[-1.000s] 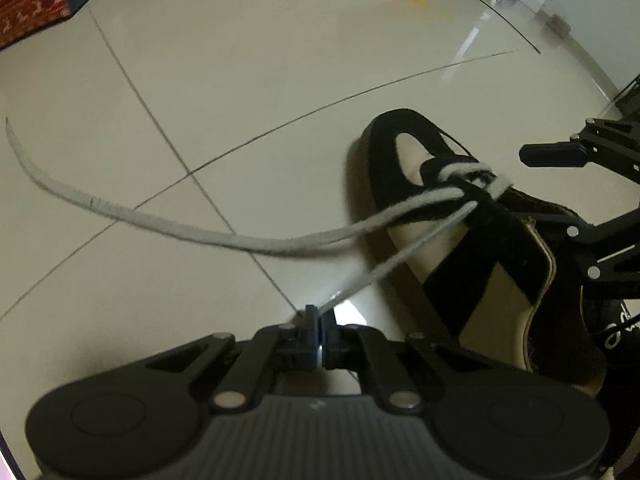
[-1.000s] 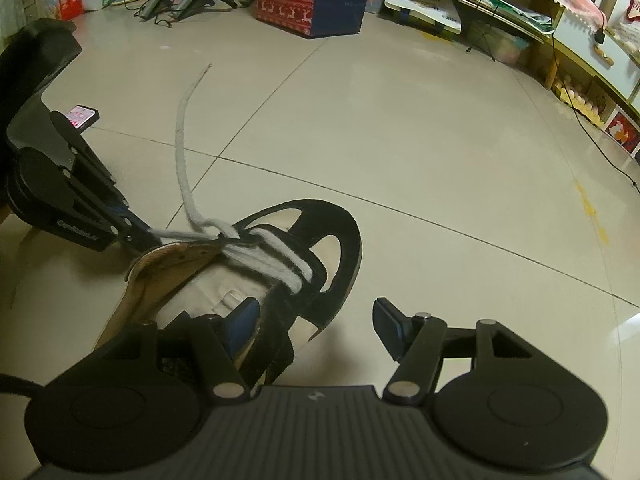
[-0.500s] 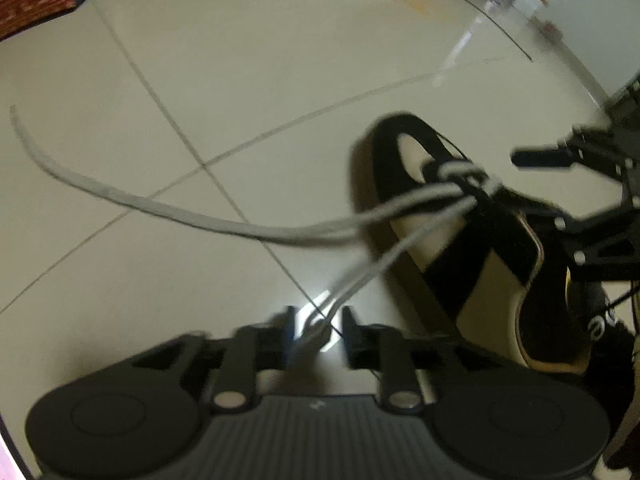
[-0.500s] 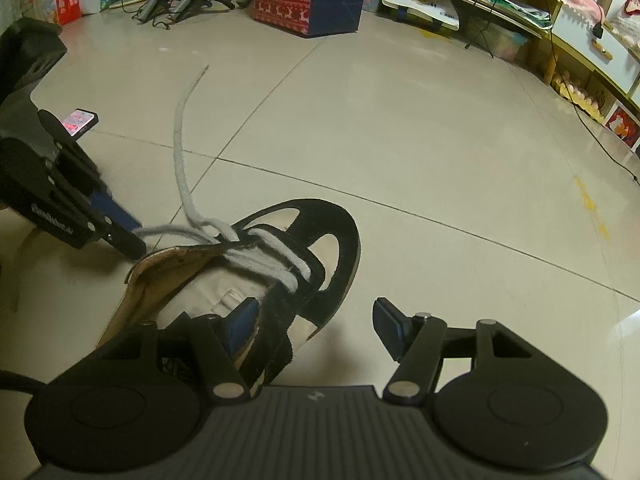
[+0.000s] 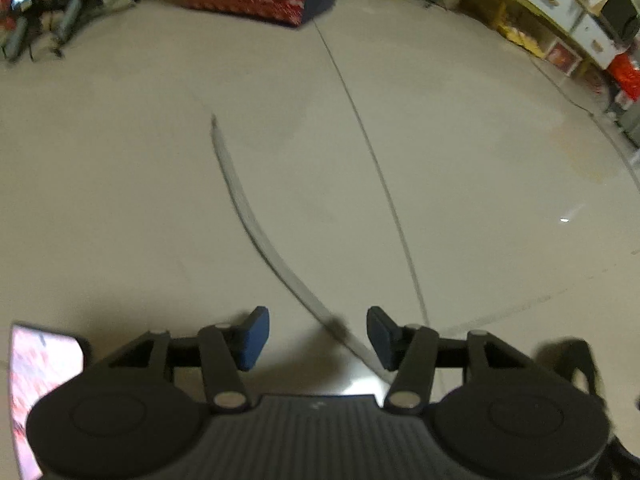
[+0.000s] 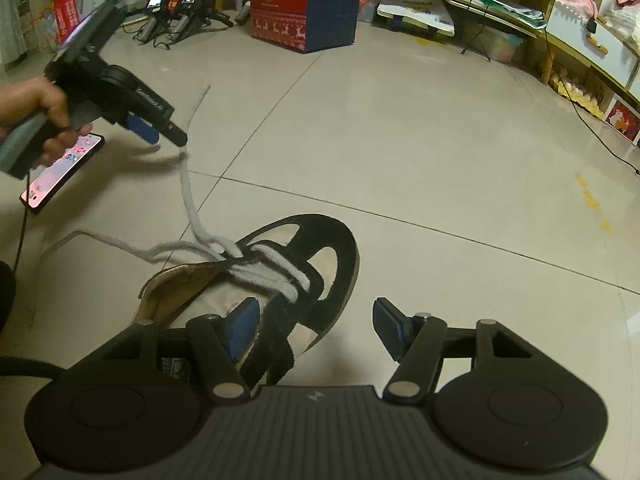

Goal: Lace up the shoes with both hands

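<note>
Beige tile floor [image 6: 420, 128] lies bare and wide from 12 to 3 o'clock of the shoe [image 6: 280, 280] in the right wrist view. The black-and-cream shoe sits low in that view, toe toward 1 o'clock, its opening toward 7 o'clock. The right gripper [image 6: 316, 328] hangs over it with jaws standing wide; its left blue pad is over the shoe's tongue and its right pad is over bare tile beside the shoe, with no grip on anything.

White lace [image 6: 192, 200] is threaded across the shoe's front eyelets. One end runs toward 11 o'clock along the floor; the other lies toward 9 o'clock. The left gripper [image 6: 164, 132], held by a hand [image 6: 44, 116], hovers at 10 o'clock of the shoe, above a phone [image 6: 64, 176] lying on the floor. Its jaws are opening, and in the left wrist view the lace [image 5: 248, 216] passes loose between the pads without being pressed.

At 12 o'clock a red-and-blue Christmas box [image 6: 304, 8] closes off the floor, with shelving [image 6: 560, 40] at 2 o'clock.
</note>
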Demonstrator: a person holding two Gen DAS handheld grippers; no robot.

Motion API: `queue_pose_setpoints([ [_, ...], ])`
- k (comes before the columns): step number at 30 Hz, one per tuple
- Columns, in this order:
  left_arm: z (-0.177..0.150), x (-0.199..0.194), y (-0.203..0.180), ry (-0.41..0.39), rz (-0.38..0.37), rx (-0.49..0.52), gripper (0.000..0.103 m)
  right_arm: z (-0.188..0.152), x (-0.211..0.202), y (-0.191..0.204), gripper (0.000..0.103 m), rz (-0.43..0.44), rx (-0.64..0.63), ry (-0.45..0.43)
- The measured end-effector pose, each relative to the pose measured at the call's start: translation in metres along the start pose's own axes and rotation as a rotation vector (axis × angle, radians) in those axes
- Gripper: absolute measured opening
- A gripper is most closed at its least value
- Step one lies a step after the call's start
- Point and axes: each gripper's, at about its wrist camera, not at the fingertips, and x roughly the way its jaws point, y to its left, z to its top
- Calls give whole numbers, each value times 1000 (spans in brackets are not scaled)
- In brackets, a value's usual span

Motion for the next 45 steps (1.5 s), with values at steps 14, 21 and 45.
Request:
queue_pose_setpoints([
  [14,4,26,-33,-37,120,136,44,0,-7,-5,66,14,36,-12],
  [21,-25,13,-36,-33,30,296,15,1,-7,-6,66,14,39,-13],
  [45,-113,-46,-4,135,-119,538,12,2,-8,-16,66,29,109,-20],
])
